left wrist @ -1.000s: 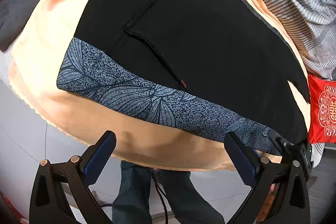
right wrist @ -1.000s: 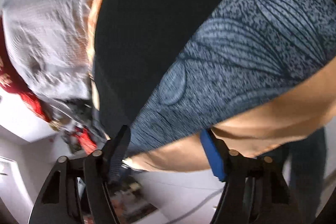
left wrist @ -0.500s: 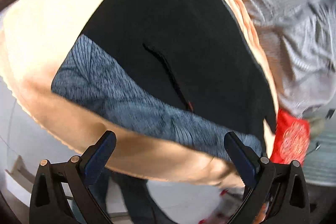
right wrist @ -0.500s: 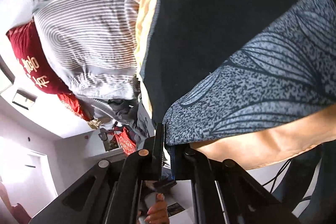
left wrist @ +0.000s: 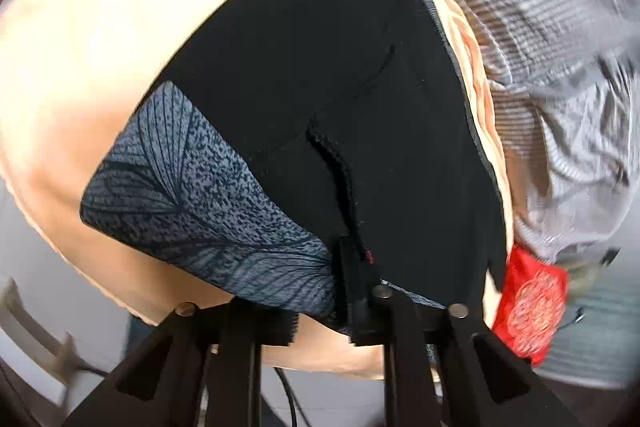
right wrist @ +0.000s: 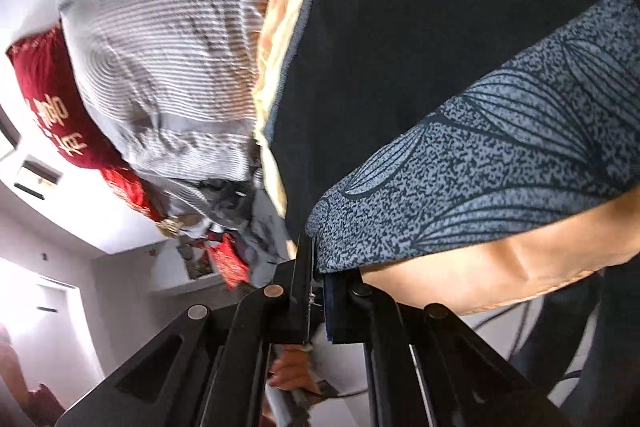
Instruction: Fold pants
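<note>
At the near edge of the bed (left wrist: 72, 39) the black pants (left wrist: 320, 75) lie flat on the peach blanket, not yet folded, while the left tongs (left wrist: 352, 303) and the right tongs (right wrist: 318, 291) are each pressed together on the patterned waistband (right wrist: 480, 167).

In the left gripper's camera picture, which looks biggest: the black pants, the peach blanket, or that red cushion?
1. peach blanket and black pants: both fill much of the view, too alike to rank.
2. red cushion: clearly smallest, though it lies farther off at the edge.
</note>
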Action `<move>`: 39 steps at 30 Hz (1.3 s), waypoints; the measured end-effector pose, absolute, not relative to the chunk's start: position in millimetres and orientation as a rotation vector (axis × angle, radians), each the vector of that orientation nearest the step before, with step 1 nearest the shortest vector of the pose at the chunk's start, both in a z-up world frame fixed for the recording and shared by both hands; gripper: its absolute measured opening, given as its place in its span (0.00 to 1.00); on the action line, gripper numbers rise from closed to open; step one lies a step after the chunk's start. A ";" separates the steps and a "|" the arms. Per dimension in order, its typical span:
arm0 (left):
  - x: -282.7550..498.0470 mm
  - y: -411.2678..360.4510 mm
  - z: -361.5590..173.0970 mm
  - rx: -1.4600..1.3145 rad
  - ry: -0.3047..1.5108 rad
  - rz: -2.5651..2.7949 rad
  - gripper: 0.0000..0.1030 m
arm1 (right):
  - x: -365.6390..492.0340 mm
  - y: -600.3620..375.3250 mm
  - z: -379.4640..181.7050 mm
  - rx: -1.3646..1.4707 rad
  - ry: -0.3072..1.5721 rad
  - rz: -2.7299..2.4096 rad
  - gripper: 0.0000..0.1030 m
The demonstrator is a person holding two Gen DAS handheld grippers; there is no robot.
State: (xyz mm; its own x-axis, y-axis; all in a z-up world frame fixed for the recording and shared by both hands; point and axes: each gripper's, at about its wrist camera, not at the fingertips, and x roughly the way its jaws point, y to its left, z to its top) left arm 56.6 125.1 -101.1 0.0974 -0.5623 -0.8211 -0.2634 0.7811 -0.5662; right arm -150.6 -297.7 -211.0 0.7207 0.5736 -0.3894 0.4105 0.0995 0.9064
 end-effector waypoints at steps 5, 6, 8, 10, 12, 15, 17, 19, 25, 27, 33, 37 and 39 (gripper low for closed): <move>57.5 122.6 -75.1 -0.572 1.462 -0.314 0.14 | -161.8 -292.9 -221.8 1.538 0.865 0.112 0.06; 59.8 121.1 -68.9 -0.556 1.455 -0.325 0.14 | -162.6 -293.3 -219.6 1.537 0.858 0.112 0.06; 62.8 118.8 -52.7 -0.524 1.433 -0.357 0.14 | -161.6 -295.8 -212.8 1.529 0.844 0.116 0.06; 69.0 114.7 -38.2 -0.492 1.414 -0.387 0.14 | -156.2 -300.9 -200.5 1.500 0.833 0.126 0.06; 77.5 109.4 -24.9 -0.463 1.396 -0.412 0.14 | -146.2 -307.5 -184.3 1.460 0.821 0.144 0.06; 96.6 101.5 -13.3 -0.463 1.385 -0.443 0.14 | -124.2 -320.7 -162.6 1.409 0.819 0.170 0.06; 111.4 97.2 -9.3 -0.473 1.378 -0.457 0.14 | -108.1 -330.7 -154.4 1.391 0.831 0.183 0.06; 128.8 90.5 -5.6 -0.472 1.366 -0.465 0.14 | -86.0 -343.0 -147.1 1.362 0.854 0.198 0.06; 203.2 52.2 -12.9 -0.445 1.360 -0.439 0.14 | 1.6 -382.5 -143.7 1.280 0.978 0.222 0.06; 228.8 37.4 -21.0 -0.429 1.354 -0.413 0.14 | 33.3 -396.2 -152.1 1.264 1.027 0.220 0.06; 281.6 11.0 -74.7 -0.394 1.370 -0.301 0.14 | 119.3 -428.2 -196.7 1.246 1.164 0.205 0.06; 292.5 7.0 -110.1 -0.410 1.378 -0.217 0.16 | 154.4 -433.2 -228.6 1.211 1.257 0.177 0.07; 292.1 8.7 -108.5 -0.445 1.385 -0.194 0.16 | 162.6 -432.0 -239.0 1.195 1.286 0.173 0.07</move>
State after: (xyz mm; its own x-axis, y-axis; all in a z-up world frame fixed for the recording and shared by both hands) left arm 292.1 8.7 -108.5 0.1853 -0.3883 -0.9027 -0.1254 0.9018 -0.4136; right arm 162.6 -432.0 -239.0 0.3552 0.6853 -0.6358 0.4923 0.4410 0.7504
